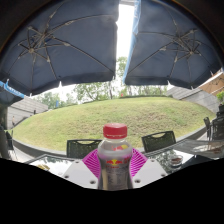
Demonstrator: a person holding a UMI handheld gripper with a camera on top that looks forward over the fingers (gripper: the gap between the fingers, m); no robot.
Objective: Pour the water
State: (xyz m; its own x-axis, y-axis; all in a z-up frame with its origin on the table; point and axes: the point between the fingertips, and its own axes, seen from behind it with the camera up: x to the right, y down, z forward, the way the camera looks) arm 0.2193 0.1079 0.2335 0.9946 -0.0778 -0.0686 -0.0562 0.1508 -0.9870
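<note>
A clear plastic bottle (115, 160) with a red cap and a red-and-yellow label stands upright between my fingers. My gripper (115, 166) is shut on the bottle, with the pink pads (93, 163) pressing its left and right sides. The bottle is held up above a table. No cup or other vessel for the water is in view.
A table edge (60, 163) with chairs (83, 147) lies just beyond the fingers. Two large dark parasols (60, 45) hang overhead. A grassy mound (110, 115) with trees lies beyond.
</note>
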